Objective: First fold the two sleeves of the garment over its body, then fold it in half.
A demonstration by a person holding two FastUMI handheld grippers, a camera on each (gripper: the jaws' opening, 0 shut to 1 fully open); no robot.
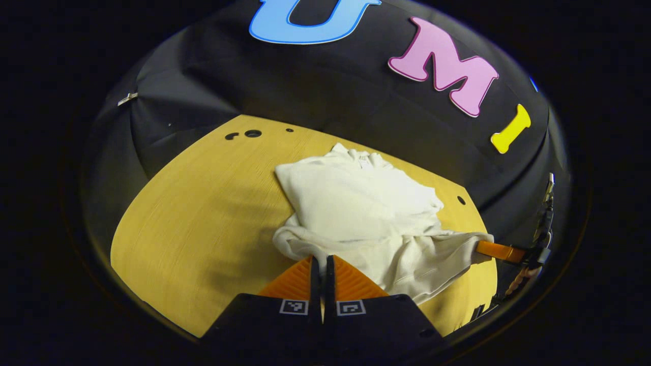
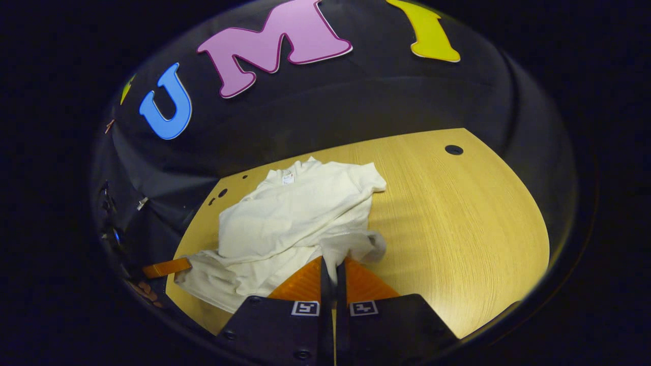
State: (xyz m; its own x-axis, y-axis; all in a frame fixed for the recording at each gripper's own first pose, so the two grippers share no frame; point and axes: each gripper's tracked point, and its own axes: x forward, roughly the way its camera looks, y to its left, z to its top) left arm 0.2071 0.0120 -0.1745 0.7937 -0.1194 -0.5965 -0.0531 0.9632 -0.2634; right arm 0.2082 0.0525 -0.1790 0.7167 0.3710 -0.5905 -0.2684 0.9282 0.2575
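Note:
A white garment (image 1: 356, 203) lies crumpled on the yellow wooden table (image 1: 203, 218), collar at the far end, sleeves drawn in over the body. My left gripper (image 1: 321, 260) is shut on the near hem at its left corner. Off to the right in the left gripper view, my right gripper (image 1: 501, 250) pinches the other hem corner and pulls it taut. In the right gripper view the garment (image 2: 295, 213) stretches away from my right gripper (image 2: 333, 268), which is shut with a fold of cloth between its fingers. The left gripper (image 2: 168, 267) shows at the far left on the hem.
Small round holes (image 1: 253, 133) sit in the table near its far edge, with another hole (image 2: 453, 149) at the far right. Bare tabletop (image 2: 457, 218) spreads right of the garment. Black cloth walls the booth behind the table.

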